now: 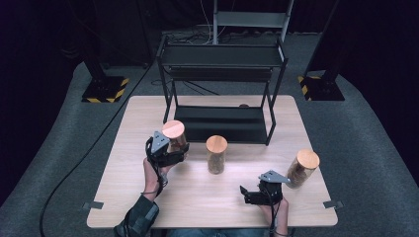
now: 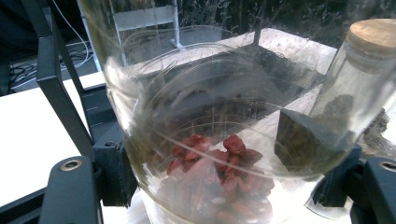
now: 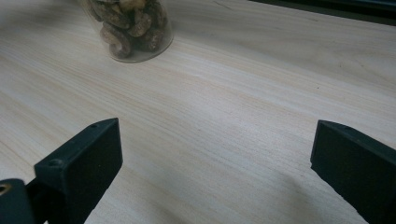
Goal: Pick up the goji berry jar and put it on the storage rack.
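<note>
Three cork-lidded glass jars stand on a pale wooden surface [image 1: 123,197] before a black metal shelf rack [image 1: 222,59], and none has yet reached a shelf. The left tool [image 1: 179,153] is clamped on the jar of red dried berries [image 1: 174,136], its black jaws pressed against the glass on either side, as the left gripper view confirms: the jar of red dried berries [image 2: 219,140] sits between them with its red contents heaped at the bottom. That jar is at the left front corner of the rack, just beside the lowest shelf [image 1: 222,126]; whether its base rests on the surface or has just cleared it cannot be told. The right tool [image 1: 243,193] rests low near the front edge, jaws wide apart and holding nothing, with bare wood between them in the right gripper view. A middle jar [image 1: 216,154] stands near the centre, apart from both tools, and appears at the top of the right gripper view as the middle jar [image 3: 130,28], holding what look like cashews. A third jar [image 1: 302,168] stands just beside the right tool, untouched. Judged from this, the work is at an early stage: one jar gripped and apparently bound for the rack, two still to be picked up.
</note>
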`<state>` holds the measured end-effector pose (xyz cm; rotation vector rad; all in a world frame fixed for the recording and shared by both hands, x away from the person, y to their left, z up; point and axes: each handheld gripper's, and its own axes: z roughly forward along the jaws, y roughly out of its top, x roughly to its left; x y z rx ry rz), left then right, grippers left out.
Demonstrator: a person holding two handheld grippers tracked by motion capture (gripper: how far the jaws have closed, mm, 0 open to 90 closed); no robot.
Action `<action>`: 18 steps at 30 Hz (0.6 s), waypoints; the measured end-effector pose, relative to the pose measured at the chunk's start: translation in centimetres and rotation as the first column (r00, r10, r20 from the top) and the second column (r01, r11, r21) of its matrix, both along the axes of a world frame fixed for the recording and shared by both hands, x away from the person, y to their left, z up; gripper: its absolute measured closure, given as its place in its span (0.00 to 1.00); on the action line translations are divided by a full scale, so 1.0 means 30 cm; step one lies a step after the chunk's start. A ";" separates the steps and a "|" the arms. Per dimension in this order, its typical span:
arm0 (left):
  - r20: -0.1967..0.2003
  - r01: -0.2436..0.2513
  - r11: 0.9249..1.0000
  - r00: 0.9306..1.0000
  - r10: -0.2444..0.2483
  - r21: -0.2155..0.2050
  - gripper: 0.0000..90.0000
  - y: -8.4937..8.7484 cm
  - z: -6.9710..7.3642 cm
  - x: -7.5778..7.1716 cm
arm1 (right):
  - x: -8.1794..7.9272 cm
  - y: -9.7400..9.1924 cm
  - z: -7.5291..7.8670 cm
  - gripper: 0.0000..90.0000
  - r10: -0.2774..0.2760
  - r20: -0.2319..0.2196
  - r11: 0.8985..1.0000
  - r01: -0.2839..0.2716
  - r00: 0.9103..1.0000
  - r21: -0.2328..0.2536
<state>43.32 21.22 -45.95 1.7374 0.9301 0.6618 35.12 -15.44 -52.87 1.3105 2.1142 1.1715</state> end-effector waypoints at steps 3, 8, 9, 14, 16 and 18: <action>-0.002 0.003 1.000 1.000 -0.003 -0.002 0.28 -0.002 -0.002 0.007 | -0.001 0.000 0.000 0.01 -0.001 0.003 1.000 0.001 1.000 -0.001; 0.002 0.007 1.000 1.000 -0.007 -0.003 0.28 -0.009 0.001 0.016 | -0.002 0.001 0.000 0.01 -0.004 0.003 1.000 0.004 1.000 -0.001; 0.001 0.005 1.000 1.000 -0.005 -0.005 0.28 -0.010 0.001 0.018 | -0.002 0.001 0.000 0.01 -0.002 0.004 1.000 0.002 1.000 -0.003; -0.002 0.005 1.000 1.000 -0.005 -0.003 0.28 -0.013 0.001 0.030 | -0.001 0.000 0.000 0.01 0.005 0.001 1.000 -0.005 1.000 0.001; -0.003 0.007 1.000 1.000 -0.007 -0.002 0.28 -0.016 0.002 0.037 | -0.001 0.000 0.000 0.01 0.002 0.002 1.000 -0.002 1.000 0.004; -0.003 0.010 1.000 1.000 -0.010 0.002 0.28 -0.019 0.005 0.043 | -0.001 -0.002 0.000 0.01 0.000 0.002 1.000 0.000 1.000 0.007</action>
